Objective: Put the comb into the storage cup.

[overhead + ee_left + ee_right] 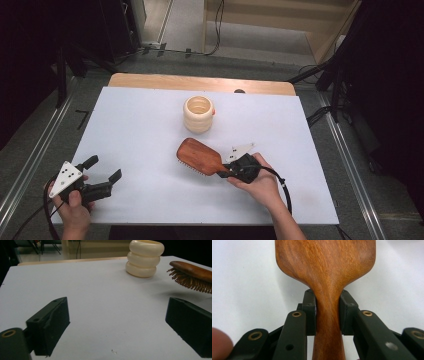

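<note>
right gripper: at our 5 o'clock, jaws clenched on the neck of the brown wooden paddle hairbrush, head lifted toward 10 o'clock, bristles down.
left gripper: at our 7 o'clock, jaws spread wide, grasping nothing.
cream ribbed ring-stack cup: upright at 12 o'clock on the white table.

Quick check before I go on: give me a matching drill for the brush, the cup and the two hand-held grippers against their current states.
Things:
1. brush
2. cup
3. left hand-held gripper
4. right hand-held gripper

States:
A. open, nothing between its jaws
B. upright beyond the brush
C. shut on a wooden handle
D. gripped by its handle, bristles down

Pairs: 1-D, 2-B, 3-A, 4-C
</note>
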